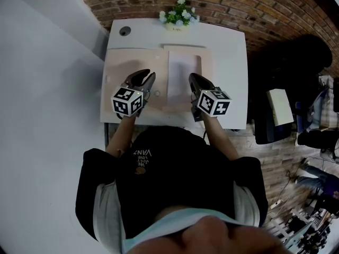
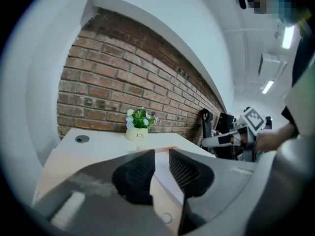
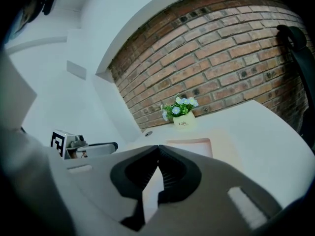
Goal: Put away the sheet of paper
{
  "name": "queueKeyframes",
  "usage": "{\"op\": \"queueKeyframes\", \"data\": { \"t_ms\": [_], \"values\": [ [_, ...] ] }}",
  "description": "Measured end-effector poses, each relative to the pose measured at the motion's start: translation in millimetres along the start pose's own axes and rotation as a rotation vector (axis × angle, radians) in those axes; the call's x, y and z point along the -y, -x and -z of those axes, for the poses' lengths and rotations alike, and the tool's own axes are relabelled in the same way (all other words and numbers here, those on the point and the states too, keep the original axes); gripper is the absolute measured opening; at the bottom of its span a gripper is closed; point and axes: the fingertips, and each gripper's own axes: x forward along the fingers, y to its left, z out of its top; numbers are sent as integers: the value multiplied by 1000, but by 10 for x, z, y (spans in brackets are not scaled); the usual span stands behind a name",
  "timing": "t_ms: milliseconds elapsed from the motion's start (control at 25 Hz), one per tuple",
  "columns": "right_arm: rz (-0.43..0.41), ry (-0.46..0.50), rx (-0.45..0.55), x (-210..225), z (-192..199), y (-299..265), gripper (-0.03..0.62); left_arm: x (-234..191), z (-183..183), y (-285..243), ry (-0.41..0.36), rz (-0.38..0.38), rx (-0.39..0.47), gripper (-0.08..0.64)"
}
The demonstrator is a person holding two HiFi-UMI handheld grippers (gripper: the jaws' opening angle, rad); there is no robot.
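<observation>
A white sheet of paper (image 1: 184,73) lies on a pale pink mat (image 1: 121,70) on the white desk (image 1: 230,62). Its far end rests on a pink folder-like board (image 1: 185,48). My left gripper (image 1: 149,76) hovers just left of the sheet, with the jaws a narrow gap apart and nothing between them (image 2: 161,153). The paper (image 2: 161,166) shows through that gap. My right gripper (image 1: 192,78) is at the sheet's right edge. Its tips meet (image 3: 158,147), and I see nothing pinched between them. Below them the paper (image 3: 151,191) shows.
A small pot of flowers (image 1: 179,19) stands at the desk's back edge against the brick wall. A round cable hole (image 1: 124,31) is at the back left corner. A black chair and clutter (image 1: 296,67) fill the floor to the right.
</observation>
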Motion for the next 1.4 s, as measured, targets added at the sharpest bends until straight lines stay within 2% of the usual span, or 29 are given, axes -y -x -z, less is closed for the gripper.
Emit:
{"op": "queueKeyframes", "data": {
  "t_ms": [200,760,1400],
  "values": [
    [-14,8,9,-78,-25,-37,-2,-46,-65,75,-5,-6,32,61],
    [-54,34,19,-292,-87,-71,-2,-45,-274,257,-24,-11,113,2],
    [-53,107,49,-431,-97,-24,-2,27,-281,430,-19,-3,148,2]
  ]
}}
